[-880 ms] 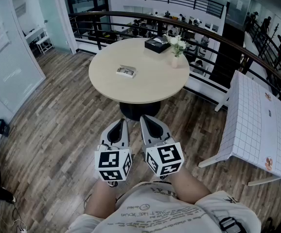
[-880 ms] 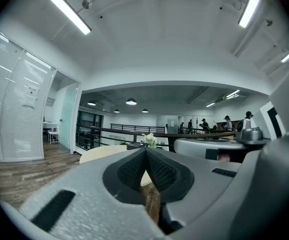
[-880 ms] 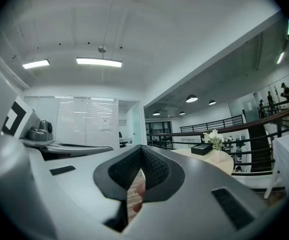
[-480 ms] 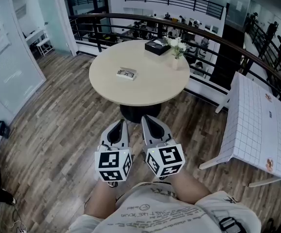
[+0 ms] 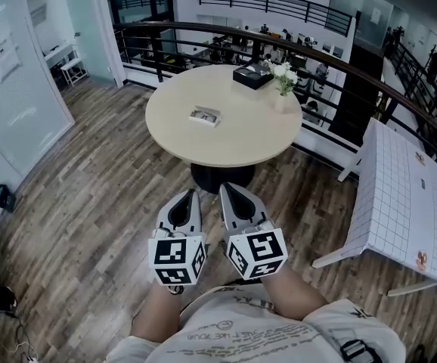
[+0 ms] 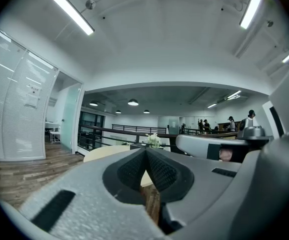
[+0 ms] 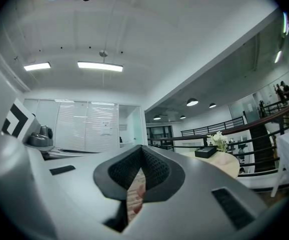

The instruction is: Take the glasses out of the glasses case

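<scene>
A small glasses case (image 5: 205, 116) lies flat on the round beige table (image 5: 226, 138), left of its middle, in the head view. Both grippers hang low in front of my body, well short of the table and apart from the case. My left gripper (image 5: 187, 195) has its jaws together with nothing between them. Close beside it, my right gripper (image 5: 228, 188) is likewise shut and empty. In the left gripper view the left gripper (image 6: 145, 152) points towards the table's edge; the right gripper (image 7: 141, 150) shows closed pads in its own view. The case does not show in either gripper view.
A black box (image 5: 252, 75) and a vase of white flowers (image 5: 283, 78) stand at the table's far side. A dark railing (image 5: 339, 55) curves behind it. A white gridded table (image 5: 404, 195) stands at the right. Wooden floor (image 5: 90, 195) lies between me and the table.
The head view has shifted a little, so the table sits slightly further right and lower. Both grippers stay shut in the same place before my body.
</scene>
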The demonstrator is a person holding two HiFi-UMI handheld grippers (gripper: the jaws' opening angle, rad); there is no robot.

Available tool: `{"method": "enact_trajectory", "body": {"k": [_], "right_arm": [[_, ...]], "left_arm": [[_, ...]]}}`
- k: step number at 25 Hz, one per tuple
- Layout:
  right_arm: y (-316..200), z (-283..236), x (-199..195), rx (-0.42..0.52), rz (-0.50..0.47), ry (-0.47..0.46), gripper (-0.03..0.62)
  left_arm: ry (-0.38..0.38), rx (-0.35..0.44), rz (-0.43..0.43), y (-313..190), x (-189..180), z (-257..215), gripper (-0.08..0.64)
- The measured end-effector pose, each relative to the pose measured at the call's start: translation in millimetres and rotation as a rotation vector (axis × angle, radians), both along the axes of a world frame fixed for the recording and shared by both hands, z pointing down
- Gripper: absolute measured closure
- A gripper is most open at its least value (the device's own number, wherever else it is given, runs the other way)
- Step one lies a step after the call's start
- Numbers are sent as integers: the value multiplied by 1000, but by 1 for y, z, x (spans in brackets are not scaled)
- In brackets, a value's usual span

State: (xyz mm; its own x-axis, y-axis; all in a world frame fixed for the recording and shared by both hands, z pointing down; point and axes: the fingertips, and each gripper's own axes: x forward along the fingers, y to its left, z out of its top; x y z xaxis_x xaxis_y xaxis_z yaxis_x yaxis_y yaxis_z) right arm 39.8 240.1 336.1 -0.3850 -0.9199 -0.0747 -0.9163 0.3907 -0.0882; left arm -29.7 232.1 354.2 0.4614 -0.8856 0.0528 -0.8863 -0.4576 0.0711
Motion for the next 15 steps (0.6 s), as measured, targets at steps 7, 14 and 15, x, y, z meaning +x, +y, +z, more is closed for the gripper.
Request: {"method": "enact_trajectory", "body": {"k": [7,14,15], "right_arm": [[0,2,-22,0,-26,14,583],[-20,9,-34,2,-51,12,583],[-26,8,-35,5,-55,9,583]], "left_arm": [[2,4,-5,-2,-21,0,551],[-20,6,-11,-18,-28,10,551],[-23,7,-14,-22,-29,10,551]]}}
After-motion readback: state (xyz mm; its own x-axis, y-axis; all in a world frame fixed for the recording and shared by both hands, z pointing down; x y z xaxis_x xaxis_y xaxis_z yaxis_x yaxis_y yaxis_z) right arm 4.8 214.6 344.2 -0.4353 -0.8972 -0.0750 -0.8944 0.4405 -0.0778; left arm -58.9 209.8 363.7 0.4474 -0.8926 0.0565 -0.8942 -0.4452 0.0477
